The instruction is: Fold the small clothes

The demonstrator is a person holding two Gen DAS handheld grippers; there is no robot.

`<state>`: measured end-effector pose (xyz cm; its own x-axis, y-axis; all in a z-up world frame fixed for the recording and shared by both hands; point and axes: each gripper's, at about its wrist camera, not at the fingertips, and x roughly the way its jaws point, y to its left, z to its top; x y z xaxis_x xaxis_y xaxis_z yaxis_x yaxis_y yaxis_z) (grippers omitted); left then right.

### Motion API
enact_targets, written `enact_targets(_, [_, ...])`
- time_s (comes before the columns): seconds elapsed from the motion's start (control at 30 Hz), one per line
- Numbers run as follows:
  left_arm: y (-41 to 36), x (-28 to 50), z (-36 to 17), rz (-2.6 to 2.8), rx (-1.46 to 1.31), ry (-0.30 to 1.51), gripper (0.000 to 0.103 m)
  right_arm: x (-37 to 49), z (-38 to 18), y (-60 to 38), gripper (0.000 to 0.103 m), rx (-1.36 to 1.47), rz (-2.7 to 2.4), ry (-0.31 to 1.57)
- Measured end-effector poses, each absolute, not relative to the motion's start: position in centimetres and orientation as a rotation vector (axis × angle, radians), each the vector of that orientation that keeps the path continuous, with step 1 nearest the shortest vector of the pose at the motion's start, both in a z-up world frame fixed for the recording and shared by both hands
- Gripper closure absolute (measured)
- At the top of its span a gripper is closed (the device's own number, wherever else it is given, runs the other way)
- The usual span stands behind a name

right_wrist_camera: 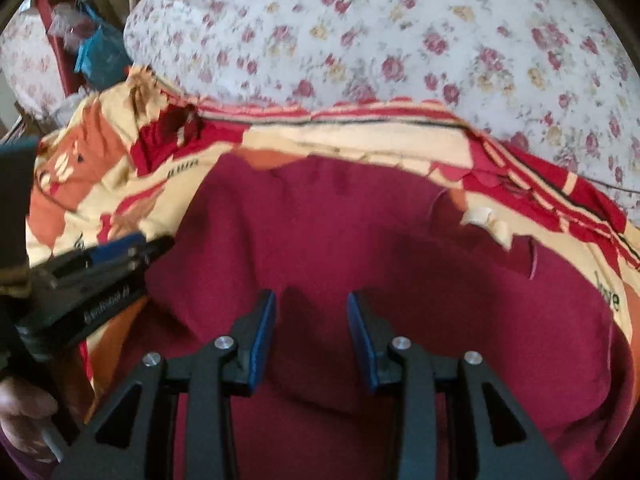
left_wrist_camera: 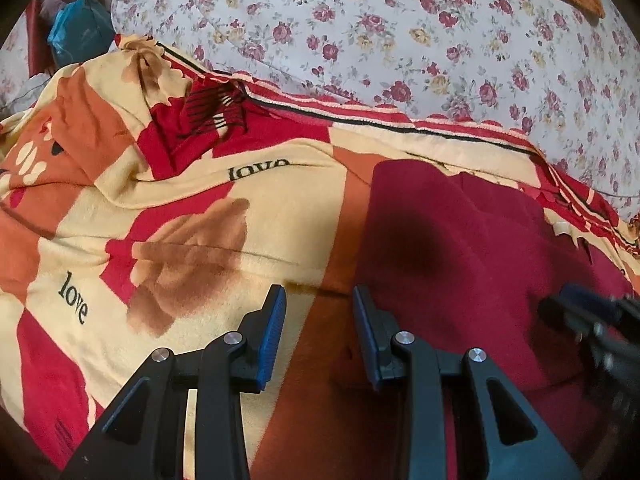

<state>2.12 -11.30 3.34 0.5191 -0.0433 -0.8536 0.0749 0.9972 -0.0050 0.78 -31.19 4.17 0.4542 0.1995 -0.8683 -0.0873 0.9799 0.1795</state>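
Two tongs are in my hands, and both point down at the bed. My right tongs [right_wrist_camera: 311, 338] hang over the soft dark red cloth [right_wrist_camera: 360, 248]. Their blue pads stand apart, not wide, with nothing pinched between them. My left tongs [left_wrist_camera: 320, 336] are at about 9 o'clock from the right ones, over the left edge of the same cloth. Their pads also stand apart and hold nothing.

I think the folding has barely started. The dark red cloth lies spread out and mostly flat, with a soft bump near my right tongs. I see no neat fold and no stack of done clothes. So nearly all the work is left, as far as I can tell.

The cloth looks fuzzy and thick, like fleece. Its far edge, at 12 o'clock, is fairly straight.

Under it lies a big blanket in cream, orange and red squares [left_wrist_camera: 172, 216] with the word "love" on it. It looks soft and rumpled.

Farther off, at 12 o'clock, is a puffy white cover with small red roses [left_wrist_camera: 360, 40]. It looks smooth and thin.
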Motion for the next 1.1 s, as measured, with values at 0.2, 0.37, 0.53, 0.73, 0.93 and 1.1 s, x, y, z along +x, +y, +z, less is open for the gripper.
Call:
enact_targets(0.2, [-10.6, 2.0, 3.0, -0.067, 0.003, 1.009, 0.083, 3.0, 1.8, -33.5, 0.064, 0.138, 0.05, 1.084])
enact_targets(0.37, [-9.9, 1.7, 3.2, -0.065, -0.02, 1.016, 0.08, 2.6, 2.3, -33.4, 0.064, 0.116, 0.05, 1.09])
enact_targets(0.53, [-9.6, 0.7, 4.0, -0.048, -0.027, 1.015, 0.08, 0.3, 3.3, -34.0, 0.059, 0.128, 0.047, 1.105])
enact_targets(0.73, [-9.7, -1.8, 5.7, -0.077, -0.023, 0.992, 0.08, -2.5, 4.7, -34.8, 0.056, 0.158, 0.094, 1.094])
enact_targets(0.93, [-11.0, -5.7, 7.7, -0.22, -0.004, 0.988, 0.08, -9.2, 8.9, -37.9, 0.054, 0.219, 0.196, 1.044])
enact_targets(1.1, [-13.4, -9.8, 8.4, -0.334, 0.057, 0.988, 0.08, -15.7, 9.4, -41.2, 0.052, 0.307, 0.228, 1.092])
